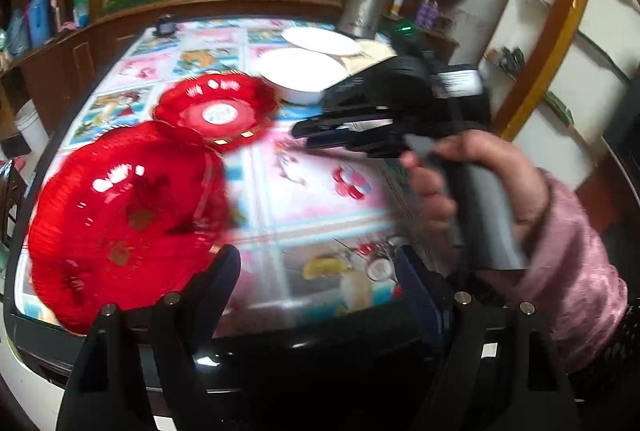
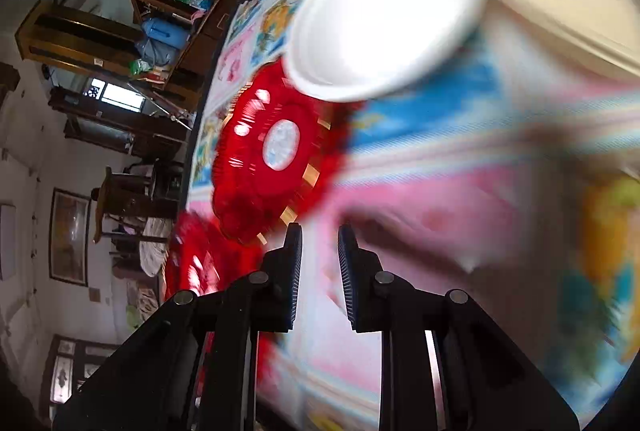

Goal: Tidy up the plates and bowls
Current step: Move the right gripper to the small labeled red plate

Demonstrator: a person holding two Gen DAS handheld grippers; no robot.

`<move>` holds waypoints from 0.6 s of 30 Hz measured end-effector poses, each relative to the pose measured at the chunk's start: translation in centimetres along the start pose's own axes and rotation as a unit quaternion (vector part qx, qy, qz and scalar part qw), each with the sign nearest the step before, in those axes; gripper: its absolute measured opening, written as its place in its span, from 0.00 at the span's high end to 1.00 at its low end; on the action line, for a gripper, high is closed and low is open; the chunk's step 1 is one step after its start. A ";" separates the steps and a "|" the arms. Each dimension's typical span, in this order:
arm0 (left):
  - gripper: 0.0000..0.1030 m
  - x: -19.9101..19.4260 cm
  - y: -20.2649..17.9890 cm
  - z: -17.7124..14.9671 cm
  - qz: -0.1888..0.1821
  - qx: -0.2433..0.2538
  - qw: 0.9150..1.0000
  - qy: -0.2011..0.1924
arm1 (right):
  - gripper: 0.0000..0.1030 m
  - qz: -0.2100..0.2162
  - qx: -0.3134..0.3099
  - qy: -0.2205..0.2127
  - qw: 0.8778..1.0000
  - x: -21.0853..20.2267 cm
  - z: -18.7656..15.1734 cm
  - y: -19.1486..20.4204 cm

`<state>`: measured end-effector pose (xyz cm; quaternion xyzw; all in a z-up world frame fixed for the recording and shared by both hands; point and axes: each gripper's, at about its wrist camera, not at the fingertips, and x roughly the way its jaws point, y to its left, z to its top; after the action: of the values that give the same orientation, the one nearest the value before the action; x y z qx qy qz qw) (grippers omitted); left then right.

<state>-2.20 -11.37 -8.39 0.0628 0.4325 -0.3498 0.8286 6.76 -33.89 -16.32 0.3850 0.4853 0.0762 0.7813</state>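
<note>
Presently, left wrist view: large ribbed red translucent plastic dish [image 1: 124, 223] sits at the desk's [image 1: 320, 191] near-left edge, just left of the left tool [image 1: 316, 271], spread and empty. Likely light, stiff, slick; grip the rim.

Right wrist view: right tool [image 2: 318, 243], narrowly parted, empty, tilted near the smaller red scalloped dish [image 2: 272, 159] and white bowl [image 2: 384, 19].

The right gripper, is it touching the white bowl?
Apart. The left wrist view shows the right gripper over bare tablecloth, short of the white bowl, with nothing between its fingers.
</note>
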 end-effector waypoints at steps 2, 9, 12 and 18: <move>0.23 0.6 -0.3 -0.1 -0.012 -0.010 1.000 0.012 | 0.81 0.003 0.006 0.001 1.000 -1.0 -0.2 -1.2; 0.23 3.6 0.2 0.3 0.025 -0.029 0.999 -0.010 | 0.74 0.028 0.024 0.018 0.999 0.7 1.5 -0.2; 0.23 4.4 1.3 1.3 0.035 -0.054 0.998 -0.023 | 0.74 0.027 0.022 0.002 0.999 1.6 2.9 0.6; 0.23 4.8 3.6 2.3 0.043 -0.089 0.995 -0.020 | 0.74 -0.003 0.019 -0.025 0.999 2.6 5.0 1.4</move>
<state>3.44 -12.20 -11.34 0.0005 0.4421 -0.2752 0.8537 12.56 -34.34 -16.04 0.4003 0.4683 0.0546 0.7858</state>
